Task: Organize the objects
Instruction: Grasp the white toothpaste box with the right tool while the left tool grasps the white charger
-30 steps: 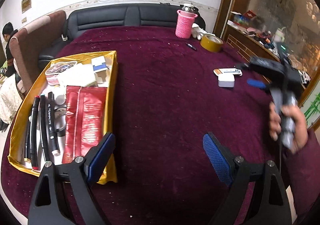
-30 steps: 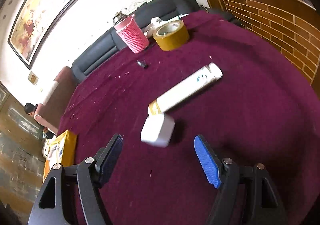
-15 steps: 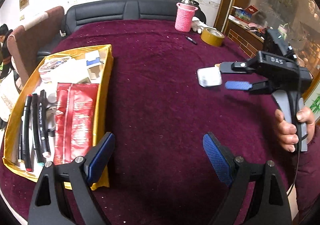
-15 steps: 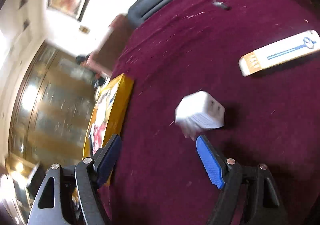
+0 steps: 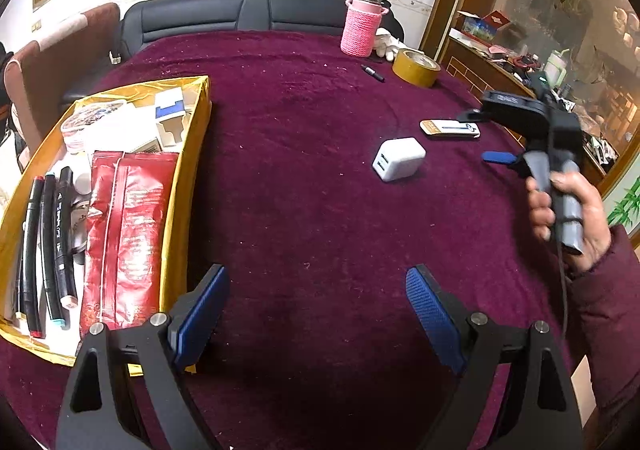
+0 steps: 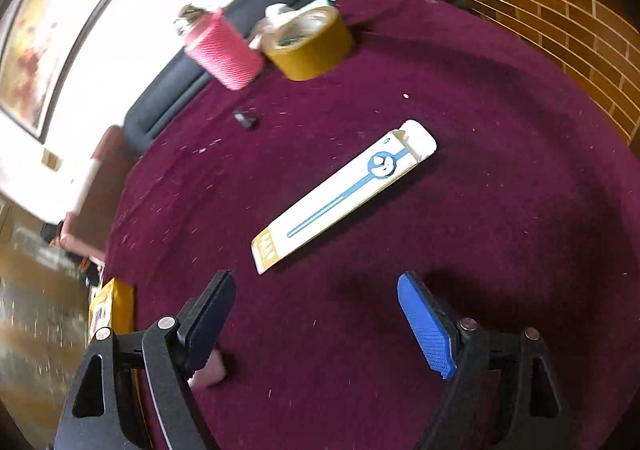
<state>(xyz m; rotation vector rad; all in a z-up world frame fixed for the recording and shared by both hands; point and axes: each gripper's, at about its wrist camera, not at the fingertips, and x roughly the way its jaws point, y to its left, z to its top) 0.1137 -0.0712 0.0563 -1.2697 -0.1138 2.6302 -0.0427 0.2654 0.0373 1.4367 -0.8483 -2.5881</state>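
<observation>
Both hand-held grippers released, nothing btwn fingers: left hand-held gripper [image 5: 316, 314] low over maroon bench [image 5: 320, 230], right hand-held gripper [image 6: 316, 314] too. White charger [image 5: 399, 159] lies ahead-right of left one, apart from gold tray [image 5: 192, 154] at left. Flat box [image 6: 344, 196] just ahead of right one; tape roll [image 6: 308, 42] & pink cup [image 6: 224, 50] farther.

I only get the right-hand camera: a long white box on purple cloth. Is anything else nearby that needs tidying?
Observer: Yes, a white charger lies on the cloth near the long box, not touching it.
Visitor: Where do things go?
Observer: Probably the yellow tray on the left; it holds markers and a red pouch.
Visitor: Is the other tool carrying something?
Observer: No, the left gripper is open and empty.
</observation>
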